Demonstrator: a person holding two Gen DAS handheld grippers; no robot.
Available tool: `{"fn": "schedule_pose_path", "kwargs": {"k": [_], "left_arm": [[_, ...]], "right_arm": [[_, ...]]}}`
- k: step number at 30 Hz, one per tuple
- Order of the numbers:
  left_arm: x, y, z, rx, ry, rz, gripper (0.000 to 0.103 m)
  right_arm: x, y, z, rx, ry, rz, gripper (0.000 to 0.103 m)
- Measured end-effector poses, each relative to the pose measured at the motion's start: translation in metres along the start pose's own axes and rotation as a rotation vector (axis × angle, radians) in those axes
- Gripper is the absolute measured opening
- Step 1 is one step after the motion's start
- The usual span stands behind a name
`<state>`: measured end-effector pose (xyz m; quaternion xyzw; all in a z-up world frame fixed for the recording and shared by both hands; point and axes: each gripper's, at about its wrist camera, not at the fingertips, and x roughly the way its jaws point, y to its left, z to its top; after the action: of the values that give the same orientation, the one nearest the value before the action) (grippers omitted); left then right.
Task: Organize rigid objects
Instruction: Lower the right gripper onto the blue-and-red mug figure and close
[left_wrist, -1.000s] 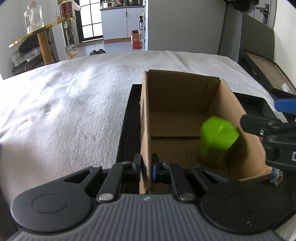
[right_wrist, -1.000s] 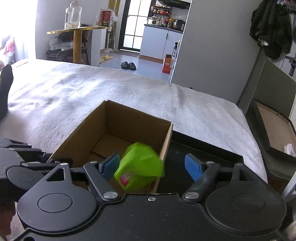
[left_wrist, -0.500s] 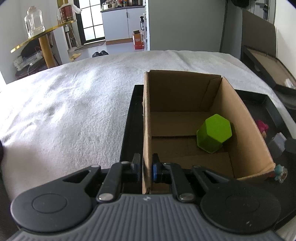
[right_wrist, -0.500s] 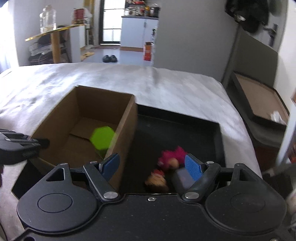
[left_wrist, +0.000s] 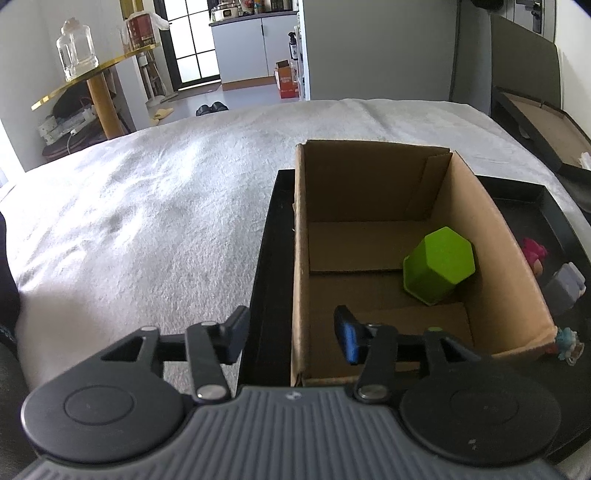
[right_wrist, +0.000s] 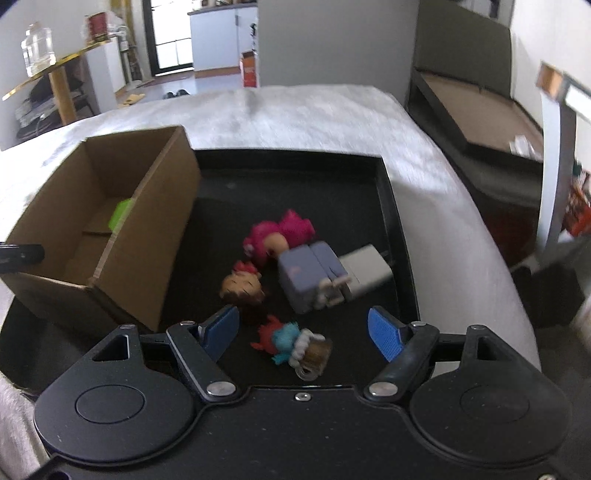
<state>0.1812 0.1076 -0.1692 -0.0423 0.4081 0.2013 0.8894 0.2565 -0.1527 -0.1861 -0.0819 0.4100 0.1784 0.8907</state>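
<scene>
Now the right tool (right_wrist: 303, 330) hangs wide open and empty over the troll toy (right_wrist: 291, 341) at the tray's (right_wrist: 391, 206) near edge; drop straight, straddle it. Left tool (left_wrist: 291, 334), open, straddles the box (left_wrist: 301, 258) wall.

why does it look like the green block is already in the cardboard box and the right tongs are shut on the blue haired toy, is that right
Not quite. The green block does lie inside the cardboard box, but the right tongs are open and hold nothing. In the right wrist view the blue haired toy lies on the black tray between the spread fingers, touched by neither.
</scene>
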Motion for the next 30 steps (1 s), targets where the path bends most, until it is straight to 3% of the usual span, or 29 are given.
{"fn": "schedule_pose_path", "kwargs": {"k": [14,22,24,25,26,30], "left_arm": [[0.003,-0.007,0.001,0.015,-0.005,0.035,0.066],[0.004,-0.008,0.0,0.012,-0.003,0.034,0.066],[0.005,-0.008,-0.001,0.01,-0.004,0.033,0.066],[0.005,-0.008,0.0,0.01,-0.004,0.034,0.066],[0.005,-0.008,0.0,0.01,-0.004,0.036,0.066],[0.005,-0.008,0.0,0.01,-0.005,0.036,0.066]], "right_arm": [[0.039,-0.002,-0.01,0.109,0.115,0.015,0.076],[0.054,0.011,-0.01,0.158,0.132,-0.075,0.076],[0.052,0.015,-0.011,0.149,0.12,-0.083,0.071],[0.049,0.016,-0.012,0.144,0.116,-0.081,0.062],[0.048,0.017,-0.011,0.132,0.118,-0.082,0.059],[0.043,0.014,-0.01,0.123,0.137,-0.07,0.059]]}}
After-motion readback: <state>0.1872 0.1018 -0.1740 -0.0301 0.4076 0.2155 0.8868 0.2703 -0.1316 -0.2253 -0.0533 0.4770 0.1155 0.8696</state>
